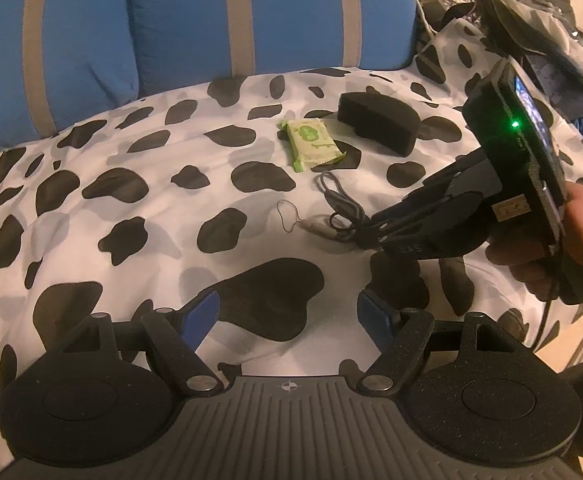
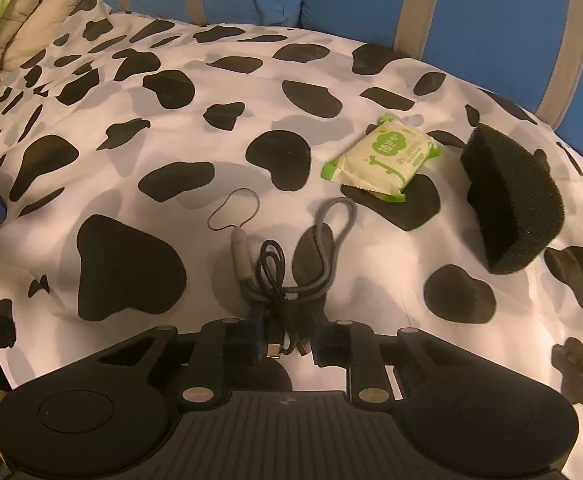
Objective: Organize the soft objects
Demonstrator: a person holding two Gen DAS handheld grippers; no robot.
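Right gripper is nearest the lens: jaws pinched down on the cable bundle, near its plug ends, which sit between the pads. Bundle lies on the cow-print bedsheet, straight ahead of the right gripper, loops fanning away from it.

Handling, my read: light, limp, no stiffness. A grey braided cable and a thinner black one are tangled together, plus a pale connector with a thin wire loop. Loops will dangle and swing on lift, and one strand could slide out if the pinch only catches part of the bundle. Gripping where the strands cross, as now, looks right; a grip on a loop end would likely shed the rest. Plugs are the only hard bits, so the pads may sit unevenly on them.

Outward: wet-wipe pack, green and white, beyond the bundle to the right, apart from it. Soft, crinkly film, probably slippery; take it across the short sides. Black foam sponge further right, well apart; very light, compresses a lot, needs a deep bite.

Left gripper: jaws wide, nothing between the blue pads, hovering over the sheet near its own edge. Blue striped cushions at the back.
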